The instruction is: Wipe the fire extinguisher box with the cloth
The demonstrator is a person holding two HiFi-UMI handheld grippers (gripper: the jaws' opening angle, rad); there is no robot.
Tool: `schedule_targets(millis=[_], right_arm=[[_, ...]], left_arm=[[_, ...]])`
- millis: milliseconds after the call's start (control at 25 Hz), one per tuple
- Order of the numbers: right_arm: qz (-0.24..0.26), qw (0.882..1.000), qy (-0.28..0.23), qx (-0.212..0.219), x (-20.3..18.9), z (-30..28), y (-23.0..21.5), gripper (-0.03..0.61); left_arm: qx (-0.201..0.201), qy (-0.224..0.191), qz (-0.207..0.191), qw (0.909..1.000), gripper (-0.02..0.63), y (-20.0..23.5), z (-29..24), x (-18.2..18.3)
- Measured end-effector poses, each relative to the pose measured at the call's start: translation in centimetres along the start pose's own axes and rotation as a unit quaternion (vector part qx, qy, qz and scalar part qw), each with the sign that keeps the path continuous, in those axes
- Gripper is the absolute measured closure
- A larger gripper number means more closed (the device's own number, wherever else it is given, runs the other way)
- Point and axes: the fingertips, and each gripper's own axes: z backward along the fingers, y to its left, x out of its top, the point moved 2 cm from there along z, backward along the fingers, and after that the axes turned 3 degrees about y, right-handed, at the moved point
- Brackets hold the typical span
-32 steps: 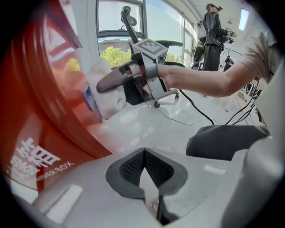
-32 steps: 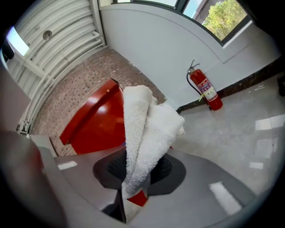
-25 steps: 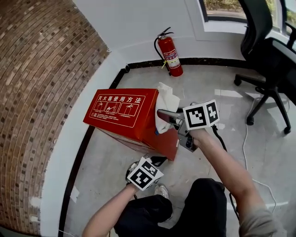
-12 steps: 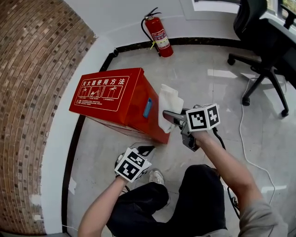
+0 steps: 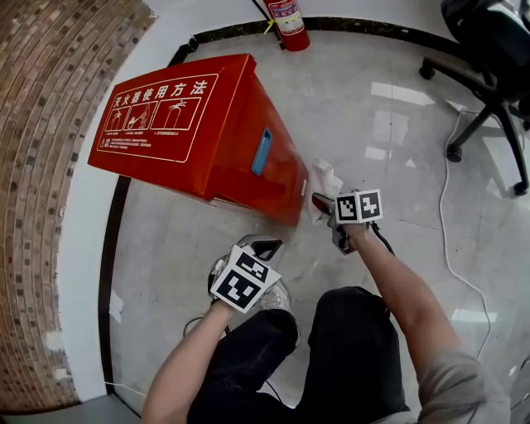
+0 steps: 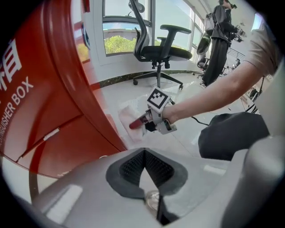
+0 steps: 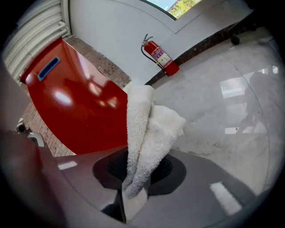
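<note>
The cloth [image 5: 325, 178] sits in the closed jaws of the right tool [image 5: 319, 201] and sticks out ahead of it, just beside the near side of the fire extinguisher box [image 5: 190, 124]; whether they touch cannot be told. The box stands on the floor [image 5: 389, 124], ahead and left of this tool. The left tool [image 5: 263, 246], its jaws together on nothing, is to the right tool's left and nearer the person, apart from the box. Far ahead, beyond the box, a fire extinguisher [image 5: 288, 18] stands against the wall. Well to the right tool's right are an office chair [image 5: 489, 50] and a cable [image 5: 447, 240] lying on the floor.

White cloth [image 5: 325, 179] beside red box [image 5: 236, 124]
</note>
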Motion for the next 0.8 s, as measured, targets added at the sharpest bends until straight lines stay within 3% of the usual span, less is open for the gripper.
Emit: schedule_targets(millis=[280,480,800], right_arm=[[-0.057,0.997,0.049,-0.012,-4.9,-5.1,-1.9,0.471],[-0.097,0.994,0.047,-0.011,-5.7,-6.2,-1.6,0.474],[-0.127,0.99,0.051,0.039,-5.3,-4.3,2.5,0.477]], left_arm=[[-0.003,0.003,0.026,0.9997,0.612,0.4,-0.6,-2.1],[-0.008,0.01,0.036,0.9993,0.612,-0.1,-0.7,-3.6],[-0.003,0.014,0.035,0.9993,0.612,0.1,1.2,-2.8]])
